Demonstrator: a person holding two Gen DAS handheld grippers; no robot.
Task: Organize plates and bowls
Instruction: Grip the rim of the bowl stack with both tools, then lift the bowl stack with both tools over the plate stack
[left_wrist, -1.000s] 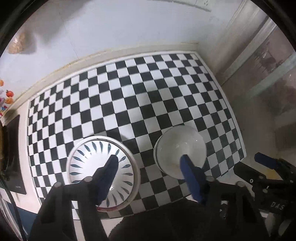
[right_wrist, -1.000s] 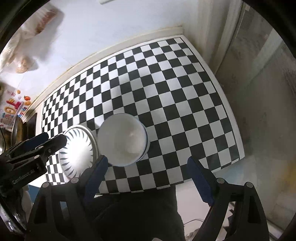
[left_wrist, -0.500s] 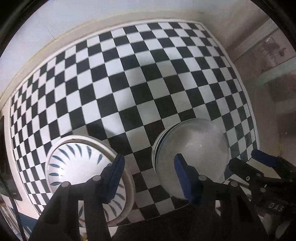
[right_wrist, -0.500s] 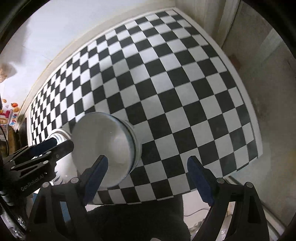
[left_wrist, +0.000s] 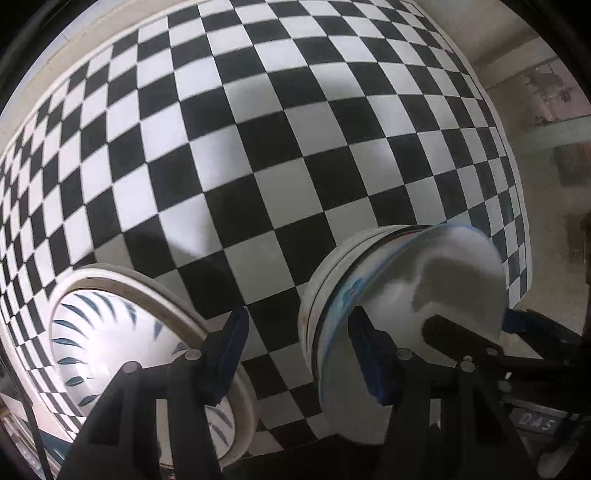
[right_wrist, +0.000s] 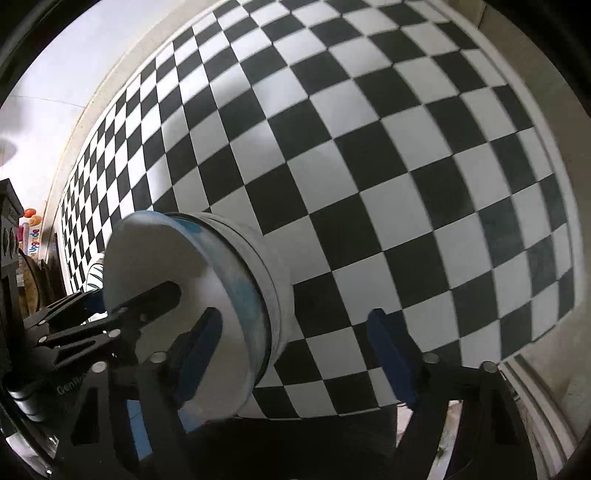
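A stack of white bowls (left_wrist: 399, 295), the top one with a blue rim, stands on the checkered cloth; it also shows in the right wrist view (right_wrist: 192, 295). A white plate with blue leaf marks (left_wrist: 110, 343) lies left of it. My left gripper (left_wrist: 299, 350) is open, low over the cloth between plate and bowls, its right finger inside the top bowl. My right gripper (right_wrist: 295, 350) is open, with its left finger (right_wrist: 199, 347) inside the same bowl and the right finger outside over the cloth.
The black and white checkered cloth (left_wrist: 258, 147) covers the table up to a white wall at the back. The table's right edge (right_wrist: 554, 184) drops to a grey floor. A dark appliance and colourful packets (right_wrist: 29, 229) stand at the far left.
Both grippers have come down and forward, close to the bowls. Each now has one finger over the top bowl's rim. The left gripper's jaws have narrowed somewhat.
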